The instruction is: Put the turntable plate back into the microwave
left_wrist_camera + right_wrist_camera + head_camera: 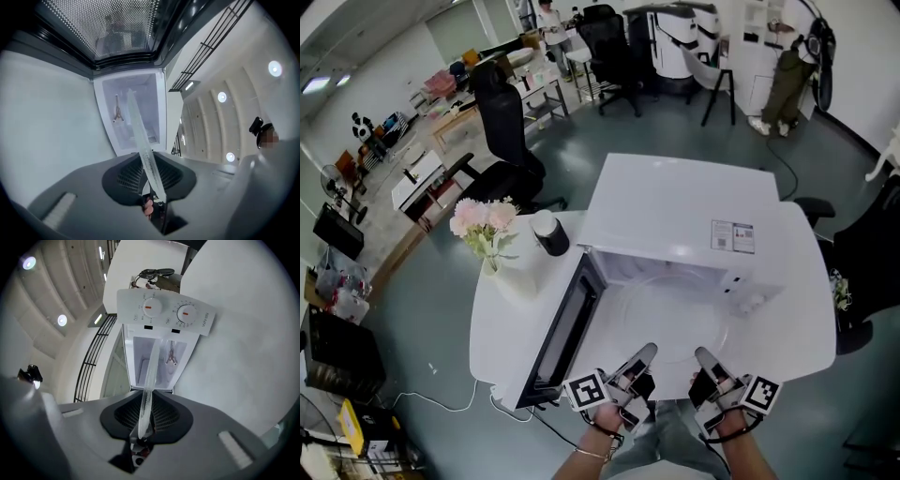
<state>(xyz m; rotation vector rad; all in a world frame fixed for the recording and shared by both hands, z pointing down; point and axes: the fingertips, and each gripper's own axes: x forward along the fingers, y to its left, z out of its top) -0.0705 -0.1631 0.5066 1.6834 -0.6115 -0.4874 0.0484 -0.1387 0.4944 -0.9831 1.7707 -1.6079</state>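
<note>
1. A grey floor is stretching around a white bench.
2. Black office chairs are standing behind it.
3. Pink flowers are sitting on the bench's left side.

Wht table, m/wave, flowers, blk cup

PALE PINK FLOWERS stand at the left end of the white table I am working over, with a dark cylindrical container with a white top just beside them. Beyond, on the grey-blue floor, is a black office chair, and a second black chair sits farther back. Cluttered desks line the room to my left. A white cable trails across the floor near the table's corner. A person in olive clothing stands by the far wall, well apart.
</note>
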